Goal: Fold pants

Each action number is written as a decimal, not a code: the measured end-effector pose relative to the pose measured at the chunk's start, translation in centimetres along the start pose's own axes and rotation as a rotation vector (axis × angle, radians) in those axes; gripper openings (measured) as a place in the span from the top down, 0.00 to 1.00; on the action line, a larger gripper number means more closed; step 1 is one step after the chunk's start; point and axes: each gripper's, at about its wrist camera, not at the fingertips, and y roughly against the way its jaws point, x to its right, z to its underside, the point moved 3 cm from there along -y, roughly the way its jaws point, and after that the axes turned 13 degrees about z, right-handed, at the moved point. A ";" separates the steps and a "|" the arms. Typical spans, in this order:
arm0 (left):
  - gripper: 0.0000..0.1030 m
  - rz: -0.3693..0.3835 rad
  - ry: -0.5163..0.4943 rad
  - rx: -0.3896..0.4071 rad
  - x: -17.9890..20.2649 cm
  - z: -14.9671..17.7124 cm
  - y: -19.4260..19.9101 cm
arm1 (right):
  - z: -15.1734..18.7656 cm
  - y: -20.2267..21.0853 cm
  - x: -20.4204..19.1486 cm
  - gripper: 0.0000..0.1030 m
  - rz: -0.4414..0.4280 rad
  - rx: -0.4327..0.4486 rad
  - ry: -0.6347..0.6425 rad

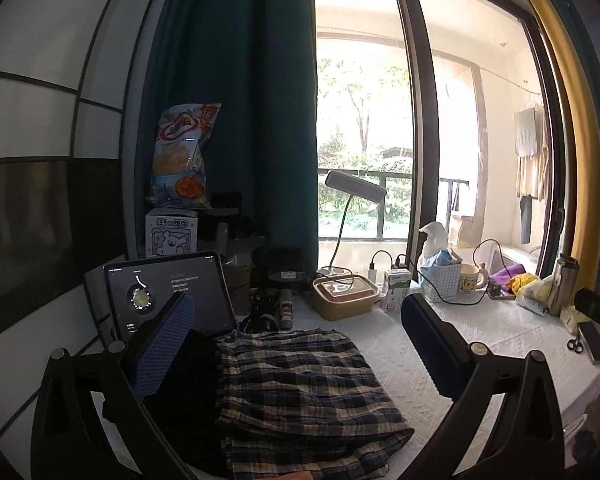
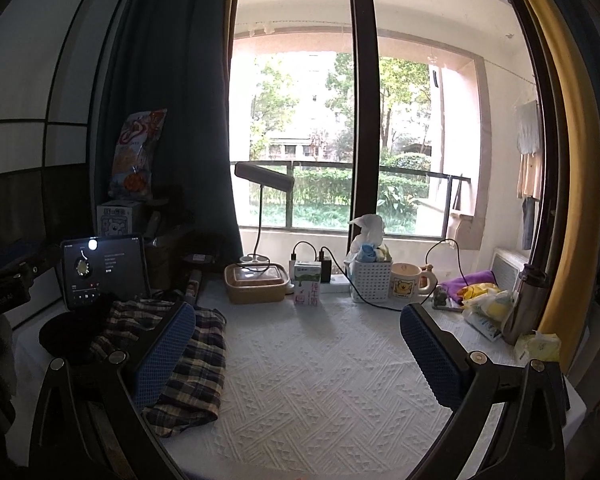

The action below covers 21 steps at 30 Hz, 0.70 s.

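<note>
Lying folded into a compact stack at the left side of the white textured tablecloth (image 2: 320,380), just in front of the propped tablet (image 1: 168,296): the plaid pants (image 1: 300,392), with a dark garment (image 1: 188,412) sitting against their left edge. Hovering above the pants with jaws spread wide and gripping nothing: the left gripper (image 1: 296,344), its blue-padded fingers (image 1: 164,348) flanking the stack. Hanging over bare cloth to the right of the pants, jaws likewise gaping wide and empty: the right gripper (image 2: 300,356), with a lidded food container (image 2: 256,286), milk carton (image 2: 307,288) and bear mug (image 2: 408,282) standing beyond near the window.
</note>
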 end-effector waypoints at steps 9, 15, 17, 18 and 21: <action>0.01 0.015 0.020 -0.015 -0.6 0.5 0.2 | 0.3 0.0 -0.8 0.00 -0.009 -0.007 0.016; 0.01 0.022 0.020 -0.026 -0.4 0.7 0.1 | 0.5 -0.1 -1.1 0.00 -0.015 -0.018 0.024; 0.01 0.023 0.015 -0.026 -0.3 0.7 0.2 | 0.6 -0.1 -1.2 0.00 -0.017 -0.021 0.026; 0.01 0.024 0.014 -0.025 -0.2 0.6 0.3 | 0.6 -0.1 -1.2 0.00 -0.018 -0.021 0.026; 0.01 0.024 0.014 -0.025 -0.2 0.6 0.3 | 0.7 0.1 -1.2 0.00 -0.019 -0.017 0.026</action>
